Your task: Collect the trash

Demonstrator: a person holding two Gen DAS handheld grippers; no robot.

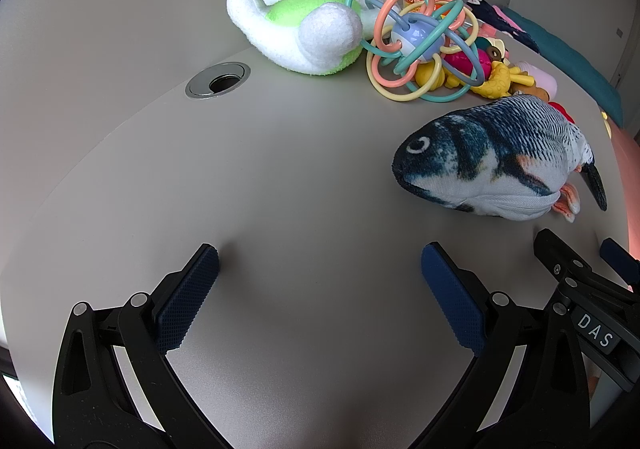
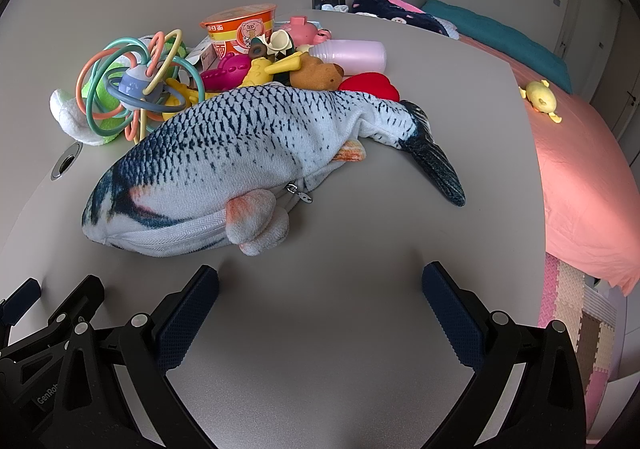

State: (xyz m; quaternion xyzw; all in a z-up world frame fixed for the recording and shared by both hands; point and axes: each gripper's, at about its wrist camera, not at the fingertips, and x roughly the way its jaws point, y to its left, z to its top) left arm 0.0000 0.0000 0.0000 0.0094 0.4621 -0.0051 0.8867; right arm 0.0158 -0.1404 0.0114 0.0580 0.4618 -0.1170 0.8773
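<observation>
The orange instant-noodle cup [image 2: 239, 30], the one plain piece of trash in sight, stands upright at the far end of the counter [image 2: 320, 329], at about 11 o'clock in the right wrist view, behind the heap of toys. A flattened cardboard packet [image 2: 204, 53] lies against its near left side. Just in front of the cup sit a magenta plastic toy [image 2: 228, 74], a yellow toy [image 2: 260, 73], a brown plush [image 2: 316, 75] and a red plush [image 2: 372, 86], with a pale pink bottle [image 2: 352, 56] lying on its side at 12 o'clock. Left of the heap, a ring rattle [image 1: 416, 45] of pastel loops leans against a white and green plush [image 1: 304, 33]. Nearer, the plush fish [image 2: 248, 169] lies across the counter, head toward 9 o'clock, tail toward 3 o'clock. A round metal cable grommet [image 1: 218, 80] sits in the counter at 11 o'clock in the left wrist view.

The right gripper [image 2: 320, 289] hovers over bare counter just short of the fish, jaws wide apart and empty. The left gripper [image 1: 319, 269] is beside it, jaws also apart and empty. A pink bed [image 2: 584, 185] lies beyond the counter at 3 o'clock, a yellow duck toy [image 2: 540, 100] on it.
</observation>
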